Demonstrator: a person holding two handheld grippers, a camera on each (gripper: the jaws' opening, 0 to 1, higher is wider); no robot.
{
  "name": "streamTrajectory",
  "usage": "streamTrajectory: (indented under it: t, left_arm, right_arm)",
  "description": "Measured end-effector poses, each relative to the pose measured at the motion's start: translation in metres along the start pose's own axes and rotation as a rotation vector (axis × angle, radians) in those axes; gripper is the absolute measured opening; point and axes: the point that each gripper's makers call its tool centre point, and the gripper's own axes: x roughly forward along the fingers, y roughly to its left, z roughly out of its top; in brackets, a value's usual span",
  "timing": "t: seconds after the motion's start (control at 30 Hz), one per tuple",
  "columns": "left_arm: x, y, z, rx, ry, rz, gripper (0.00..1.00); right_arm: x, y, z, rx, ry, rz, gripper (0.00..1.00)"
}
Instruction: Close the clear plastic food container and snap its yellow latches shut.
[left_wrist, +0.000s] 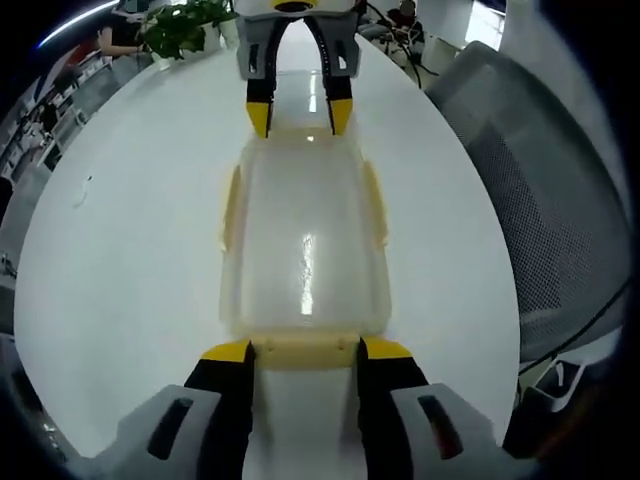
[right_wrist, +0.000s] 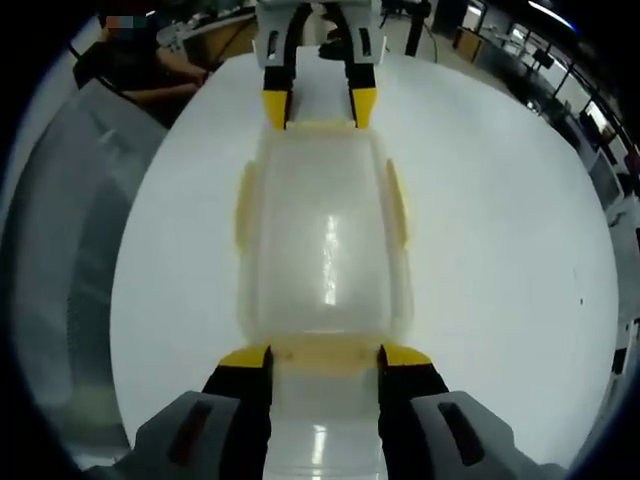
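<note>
Clear plastic lay between my two grippers: the container (left_wrist: 305, 250) sat lengthwise on the white desk (left_wrist: 130, 250), lid already on it, with a yellow latch on each side and at each end. My left gripper (left_wrist: 303, 350) faced one short end and my right gripper (right_wrist: 325, 356) faced the opposite one, so each appeared at the far end of the other's view. I judged the step in hand to be snapping the end latches, and to do it well I needed to press both ends at once, squarely and downward, so the box would not skid on the slick desk, and to check that the lid was seated flat before forcing anything. The near end latch (left_wrist: 305, 350) lay between my left jaws, which stood wide open, their yellow tips at its two corners, touching or just beside it; I could not tell which. My right jaws were equally wide, bracketing the other end latch (right_wrist: 325, 352) in the same way. Neither gripper had closed on anything. The side latches (left_wrist: 372, 205) seemed flared slightly outward, so I took them to be unfastened. A grey mesh chair (left_wrist: 540, 200) stood beside the desk.
</note>
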Motion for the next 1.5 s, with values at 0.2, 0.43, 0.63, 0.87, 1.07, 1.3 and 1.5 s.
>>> streamTrajectory:
  t: [0.2,0.43,0.63,0.87,1.07,1.3,1.5]
  left_arm:
    - [0.000,0.000,0.000,-0.014,0.009,0.004,0.40]
    - [-0.001,-0.001,-0.001,-0.031,0.012,0.019,0.39]
    - [-0.001,-0.004,-0.003,-0.055,0.009,0.026,0.39]
    - [-0.002,-0.006,-0.001,-0.051,0.028,0.040,0.38]
    - [-0.006,-0.009,0.000,-0.041,0.026,0.042,0.38]
    - [-0.017,-0.007,0.005,-0.029,0.017,0.063,0.38]
    - [-0.022,-0.005,0.010,-0.027,0.010,0.073,0.38]
  right_arm:
    - [0.000,0.000,-0.001,0.005,0.009,-0.004,0.40]
    - [0.000,0.001,-0.001,0.007,0.002,-0.007,0.40]
    - [-0.001,0.001,0.000,0.008,-0.021,-0.018,0.39]
    - [-0.002,0.002,-0.001,0.000,-0.019,-0.019,0.39]
    - [-0.003,0.006,0.000,-0.004,-0.017,-0.022,0.39]
    - [-0.013,0.004,0.004,-0.007,-0.035,-0.040,0.39]
    - [-0.022,0.002,0.004,-0.015,-0.040,-0.053,0.39]
